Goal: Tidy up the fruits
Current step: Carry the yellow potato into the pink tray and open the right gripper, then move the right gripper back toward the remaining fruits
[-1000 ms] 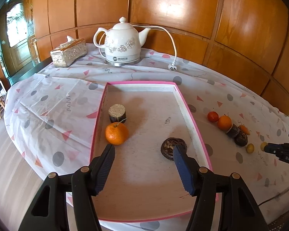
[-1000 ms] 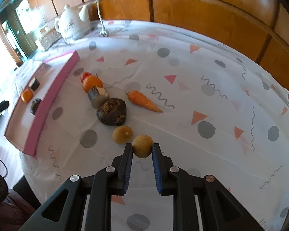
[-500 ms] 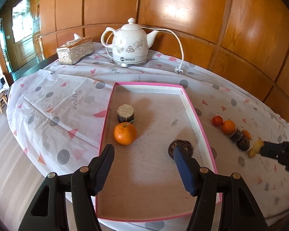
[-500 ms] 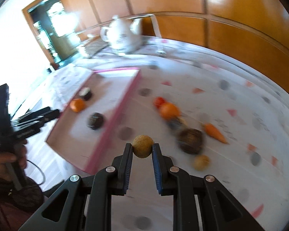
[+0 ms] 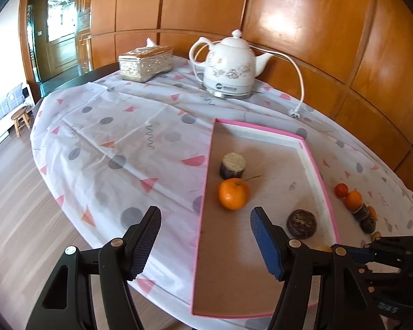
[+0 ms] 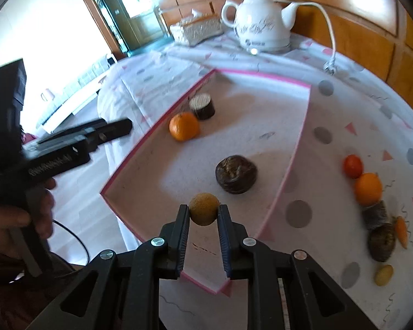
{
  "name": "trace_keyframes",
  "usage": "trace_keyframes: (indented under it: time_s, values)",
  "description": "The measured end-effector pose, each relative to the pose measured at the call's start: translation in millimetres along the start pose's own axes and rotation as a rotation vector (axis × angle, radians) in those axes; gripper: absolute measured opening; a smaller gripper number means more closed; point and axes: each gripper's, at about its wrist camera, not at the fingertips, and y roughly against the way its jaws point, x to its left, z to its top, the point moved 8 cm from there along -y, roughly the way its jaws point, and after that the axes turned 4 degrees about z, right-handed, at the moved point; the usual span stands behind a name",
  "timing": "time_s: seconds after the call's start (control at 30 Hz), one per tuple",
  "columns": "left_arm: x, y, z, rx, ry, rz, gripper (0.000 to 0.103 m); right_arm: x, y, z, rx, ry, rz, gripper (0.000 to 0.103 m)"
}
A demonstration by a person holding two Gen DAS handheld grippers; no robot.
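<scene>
The right gripper [image 6: 203, 221] pinched a small tan round fruit [image 6: 204, 208] across its widest part, above the near end of the pink tray [image 6: 300, 148]; light, firm, likely to roll once set down. The left gripper [image 5: 205, 235] hung spread, empty

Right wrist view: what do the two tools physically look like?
Both are black plastic clamp-style frames with silver pivot screws. The right tool has ribbed dark-blue pads. The left tool shows white lettering on its body and a black cable below the bare hand that grips its handle.
</scene>
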Motion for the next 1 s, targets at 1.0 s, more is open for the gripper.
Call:
trace_keyframes:
  time_s: [1.0]
  values:
    - [-66, 11, -12, 0.004, -0.179, -0.079, 0.068, -103, 88, -36, -0.088, -0.149, -0.249, 0.029]
